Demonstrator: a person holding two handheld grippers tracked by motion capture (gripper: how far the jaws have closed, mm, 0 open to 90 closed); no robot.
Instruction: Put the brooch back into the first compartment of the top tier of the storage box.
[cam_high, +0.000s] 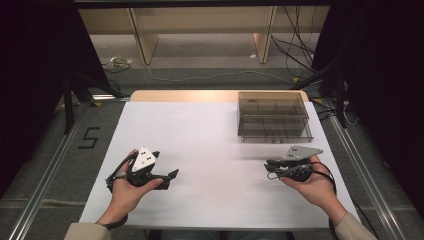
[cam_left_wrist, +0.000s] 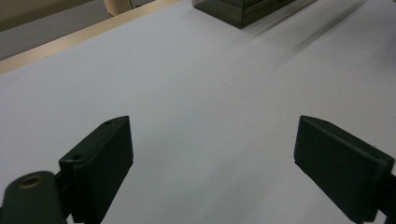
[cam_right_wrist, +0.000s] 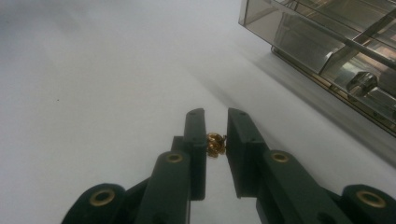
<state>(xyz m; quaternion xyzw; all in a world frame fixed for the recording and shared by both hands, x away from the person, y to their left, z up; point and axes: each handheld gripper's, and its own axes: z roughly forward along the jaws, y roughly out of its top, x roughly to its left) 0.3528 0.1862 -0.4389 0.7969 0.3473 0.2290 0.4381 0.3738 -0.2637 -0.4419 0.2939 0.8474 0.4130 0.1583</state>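
Right gripper (cam_right_wrist: 215, 122) clamped on a small gold piece (cam_right_wrist: 215, 144), held over the table (cam_high: 200, 130) near its right edge, just short of the box (cam_high: 273, 116) at the far right corner. Left gripper (cam_left_wrist: 212, 154) released, empty, near the left edge. Carry step, seemingly; next, a short reach to a box compartment.

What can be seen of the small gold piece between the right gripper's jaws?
The small gold piece is shiny, brass-coloured and knobbly, seemingly metal; its exact shape is too small to tell. It sits clamped between the two black jaws of the right gripper, partway down their inner faces, held above the white table. Nothing else touches it. The smoky clear organizer box lies apart from it.
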